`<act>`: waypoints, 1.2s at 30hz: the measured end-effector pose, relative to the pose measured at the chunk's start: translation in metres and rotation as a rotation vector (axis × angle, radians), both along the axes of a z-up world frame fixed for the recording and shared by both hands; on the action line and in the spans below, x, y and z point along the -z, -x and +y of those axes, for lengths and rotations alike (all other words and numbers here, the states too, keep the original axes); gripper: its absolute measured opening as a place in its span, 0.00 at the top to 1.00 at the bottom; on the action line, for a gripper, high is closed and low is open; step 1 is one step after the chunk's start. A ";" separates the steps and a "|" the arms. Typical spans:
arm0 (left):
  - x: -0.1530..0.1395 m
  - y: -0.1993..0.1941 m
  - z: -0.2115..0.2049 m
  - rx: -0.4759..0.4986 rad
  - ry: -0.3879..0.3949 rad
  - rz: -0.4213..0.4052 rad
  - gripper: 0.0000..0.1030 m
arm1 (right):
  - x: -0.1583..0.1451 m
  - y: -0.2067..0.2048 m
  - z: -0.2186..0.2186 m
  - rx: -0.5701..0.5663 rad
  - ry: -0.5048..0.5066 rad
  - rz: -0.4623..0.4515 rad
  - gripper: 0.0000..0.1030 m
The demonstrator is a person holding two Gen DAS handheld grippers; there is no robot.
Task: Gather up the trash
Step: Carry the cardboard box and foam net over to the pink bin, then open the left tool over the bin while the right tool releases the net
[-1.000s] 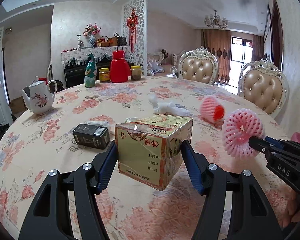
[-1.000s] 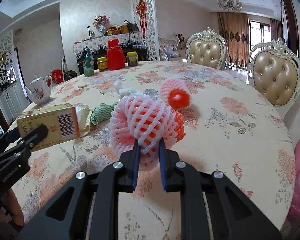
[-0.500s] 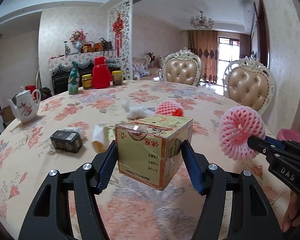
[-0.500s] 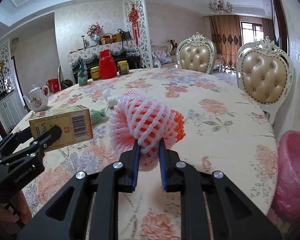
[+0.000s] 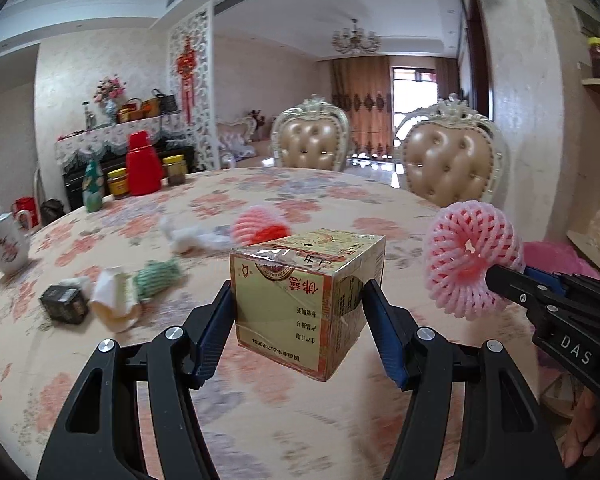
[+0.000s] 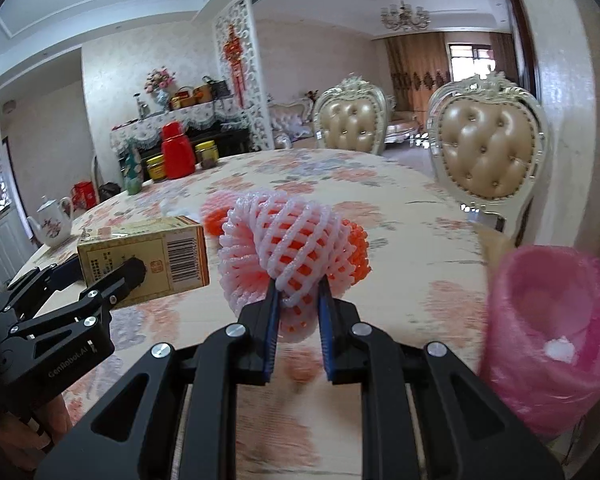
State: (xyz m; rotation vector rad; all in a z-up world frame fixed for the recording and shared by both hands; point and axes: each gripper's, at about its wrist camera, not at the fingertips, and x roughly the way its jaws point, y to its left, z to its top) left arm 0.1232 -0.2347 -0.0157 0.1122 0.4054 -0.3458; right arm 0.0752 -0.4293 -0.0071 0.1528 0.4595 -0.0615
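Note:
My left gripper (image 5: pixel 298 300) is shut on a yellow cardboard box (image 5: pixel 304 300) and carries it above the floral tablecloth (image 5: pixel 260 400); the same box (image 6: pixel 148 258) shows at the left of the right wrist view. My right gripper (image 6: pixel 296 292) is shut on a pink foam fruit net (image 6: pixel 284 248), seen from the side as a ring, the foam net (image 5: pixel 470 260), in the left wrist view. A bin lined with a pink bag (image 6: pixel 548 332) stands low at the right, beyond the table edge. On the table lie another pink foam net (image 5: pixel 260 228), crumpled white tissue (image 5: pixel 188 238), a green net (image 5: pixel 156 280), a white cup (image 5: pixel 114 300) and a small black box (image 5: pixel 64 304).
A white teapot (image 5: pixel 4 246) stands at the table's left edge. A red jug (image 5: pixel 142 164), jars and a green bottle (image 5: pixel 92 188) stand at the far side. Two padded chairs (image 5: pixel 448 168) stand behind the table on the right. A person's hand (image 5: pixel 584 436) holds the right gripper.
Both grippers have swung to the right over the table with their loads still held. The pink-lined bin has come into the right wrist view and the table litter has slid left.

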 end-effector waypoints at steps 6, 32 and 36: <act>0.001 0.004 -0.041 0.074 -0.002 0.003 0.42 | 0.001 0.020 -0.046 0.082 -0.013 -0.010 0.83; 0.003 0.004 -0.241 0.444 0.027 0.061 0.42 | 0.032 0.087 -0.239 0.465 -0.014 0.057 0.80; 0.003 0.004 -0.269 0.483 0.022 0.072 0.42 | 0.043 0.085 -0.253 0.466 -0.023 0.090 0.69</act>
